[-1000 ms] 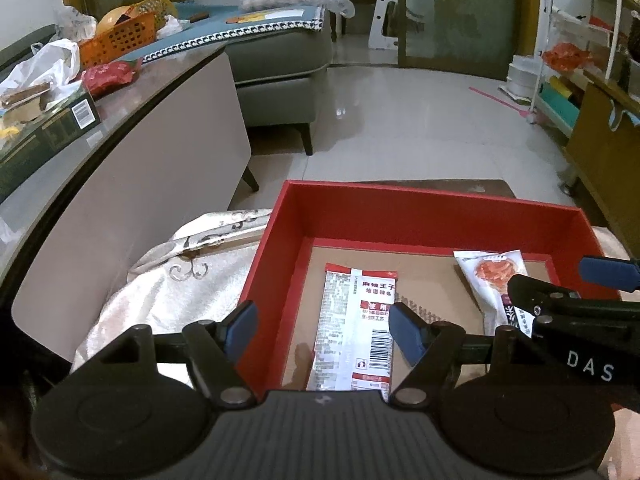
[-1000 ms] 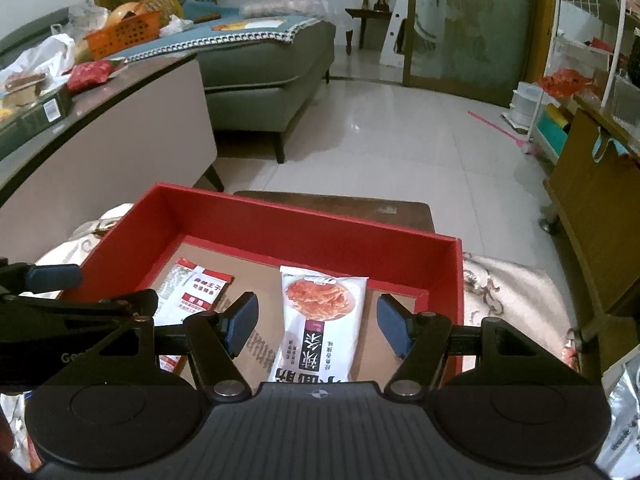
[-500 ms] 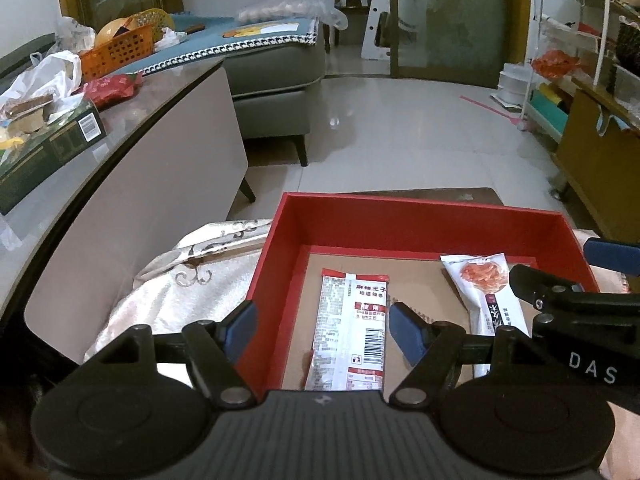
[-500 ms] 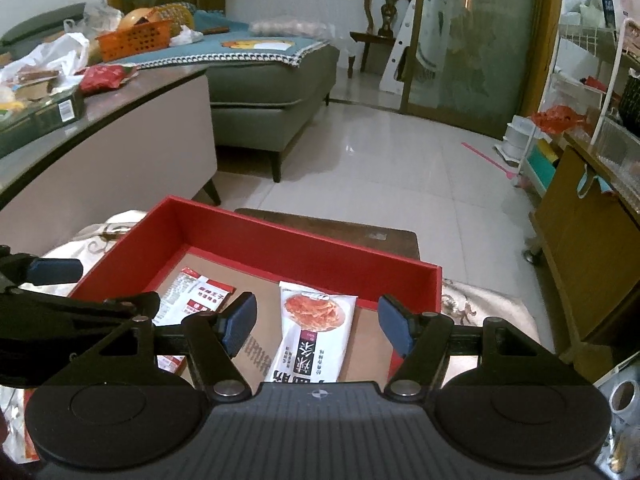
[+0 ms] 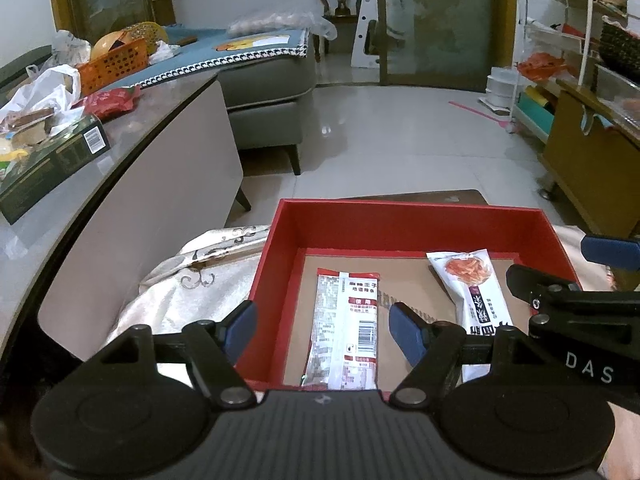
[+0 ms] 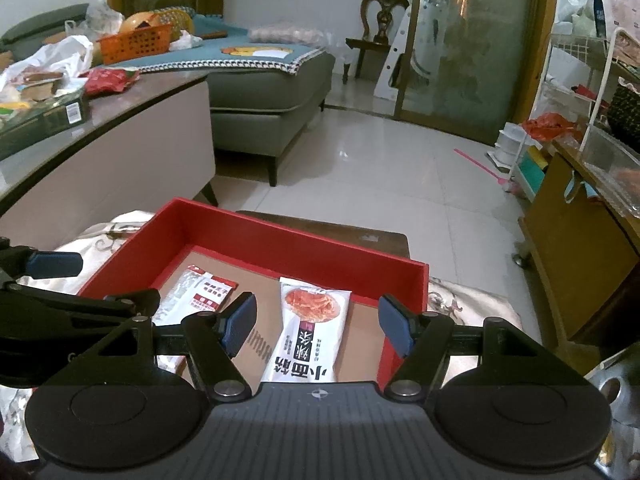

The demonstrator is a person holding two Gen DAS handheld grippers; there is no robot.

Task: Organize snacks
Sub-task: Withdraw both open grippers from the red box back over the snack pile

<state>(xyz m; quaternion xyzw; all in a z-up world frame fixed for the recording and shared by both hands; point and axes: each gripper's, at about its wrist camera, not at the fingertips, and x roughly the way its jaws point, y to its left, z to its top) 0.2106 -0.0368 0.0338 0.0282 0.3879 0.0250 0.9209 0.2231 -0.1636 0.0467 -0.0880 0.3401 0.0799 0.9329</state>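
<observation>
Both of your grippers hang above the red box (image 5: 404, 222) with nothing in them. Your left gripper (image 5: 322, 326) has its jaws apart, and the left blue pad sits out past the box's left wall while the right pad is over the cardboard floor. Straight ahead between those pads, lying flat on the box bottom, is the red-and-white snack packet (image 5: 346, 328) with the barcode facing up — the pads are above it, not touching it as far as the view shows.

Your right gripper (image 6: 318, 324) is released too. Right between its pads and a bit ahead lies the white noodle packet (image 6: 310, 330) with the orange picture on top, flat on the cardboard, its long side running away from you. The right pad lines up with the box's right wall; I can't tell if it's clear of it or grazing it.

From the left wrist view your right gripper pokes in from the right edge, just beside the noodle packet. The two packets lie side by side, well apart, bare cardboard between them.

The box sits on a pale patterned cloth (image 5: 208, 280) — off to your left is a grey counter (image 5: 132, 160) piled with a green carton (image 5: 52, 162), plastic bags and an orange basket (image 5: 112, 66).
</observation>
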